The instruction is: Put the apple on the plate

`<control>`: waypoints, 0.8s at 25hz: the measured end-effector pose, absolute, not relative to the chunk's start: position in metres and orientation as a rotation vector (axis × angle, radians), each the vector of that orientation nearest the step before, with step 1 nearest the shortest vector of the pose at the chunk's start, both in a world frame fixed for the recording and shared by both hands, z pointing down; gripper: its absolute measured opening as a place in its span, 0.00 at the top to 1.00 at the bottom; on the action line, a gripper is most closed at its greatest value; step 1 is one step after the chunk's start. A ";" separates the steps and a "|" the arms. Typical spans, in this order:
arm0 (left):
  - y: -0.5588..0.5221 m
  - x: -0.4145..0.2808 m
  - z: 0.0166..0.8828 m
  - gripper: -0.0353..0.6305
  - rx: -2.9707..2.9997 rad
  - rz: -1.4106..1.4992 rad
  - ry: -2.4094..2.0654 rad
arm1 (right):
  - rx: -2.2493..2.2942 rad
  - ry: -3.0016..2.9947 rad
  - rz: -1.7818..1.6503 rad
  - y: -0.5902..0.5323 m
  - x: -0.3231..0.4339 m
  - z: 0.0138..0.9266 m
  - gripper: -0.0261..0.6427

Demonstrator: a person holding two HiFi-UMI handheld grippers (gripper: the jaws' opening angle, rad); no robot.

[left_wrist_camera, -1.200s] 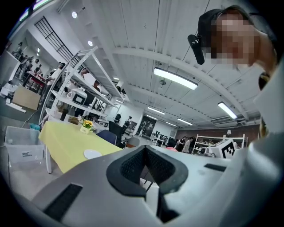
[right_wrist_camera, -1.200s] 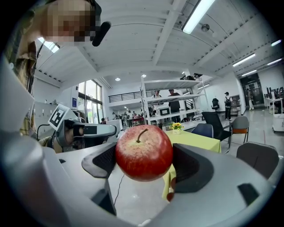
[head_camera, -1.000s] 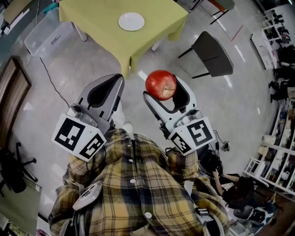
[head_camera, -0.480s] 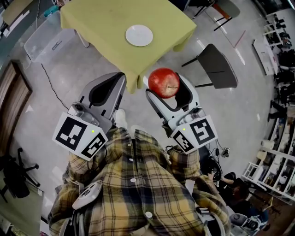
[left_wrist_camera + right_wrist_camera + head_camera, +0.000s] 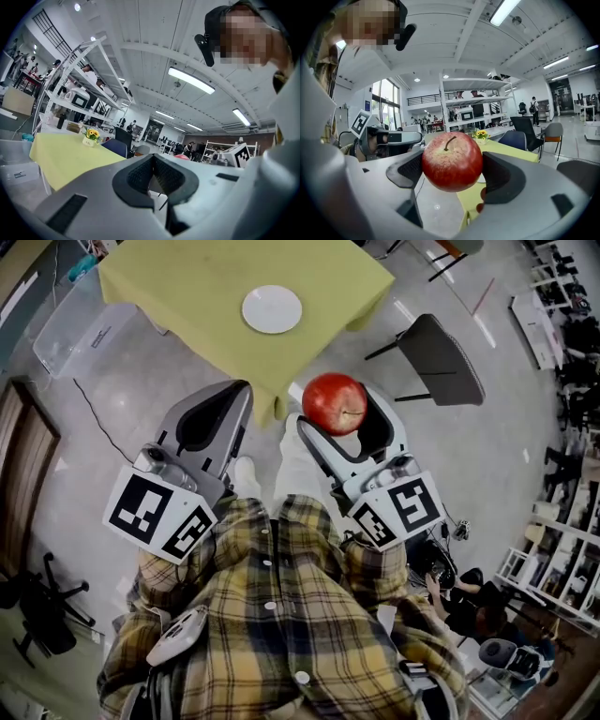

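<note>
Red round apple point(image 5: 334, 404): clamped between the jaws of the right gripper point(image 5: 339, 416), above the floor, near side of the table corner. White round plate point(image 5: 272, 308): far, on the yellow-green clothed table point(image 5: 178, 282). Left gripper point(image 5: 232, 397): jaws together, nothing held.

Yellow-and-dark plaid shirt point(image 5: 272, 643) with white buttons point(image 5: 270, 606).

L gripper point(image 5: 234, 395) centre-left of head view, jaws pressed together, nothing btwn them. R gripper point(image 5: 339, 413) just right of centre, jaws clamped either side of apple point(image 5: 333, 401). Both point up-frame, side by side, arms point(image 5: 155, 582) bent in front of chest.
</note>
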State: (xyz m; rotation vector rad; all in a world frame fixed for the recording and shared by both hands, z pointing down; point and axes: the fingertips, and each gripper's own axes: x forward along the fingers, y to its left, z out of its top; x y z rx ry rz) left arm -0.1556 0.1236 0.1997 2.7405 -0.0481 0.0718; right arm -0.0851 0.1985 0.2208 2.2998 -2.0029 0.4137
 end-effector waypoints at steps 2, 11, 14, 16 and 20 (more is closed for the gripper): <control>0.120 -0.145 0.200 0.94 2.742 0.074 -0.054 | 2.301 -2.005 0.416 0.195 -0.074 0.221 0.39; 0.097 -0.082 0.193 0.94 2.755 0.043 -0.155 | 2.233 -2.082 0.392 0.167 -0.004 0.216 0.39; 0.083 -0.054 0.194 0.94 2.746 0.034 -0.208 | 2.187 -2.116 0.392 0.152 0.025 0.216 0.39; 0.073 -0.037 0.192 0.94 2.742 0.020 -0.241 | 2.153 -2.141 0.393 0.141 0.043 0.214 0.39; 0.057 -0.004 0.186 0.94 2.738 -0.006 -0.320 | 2.075 -2.198 0.392 0.121 0.077 0.212 0.39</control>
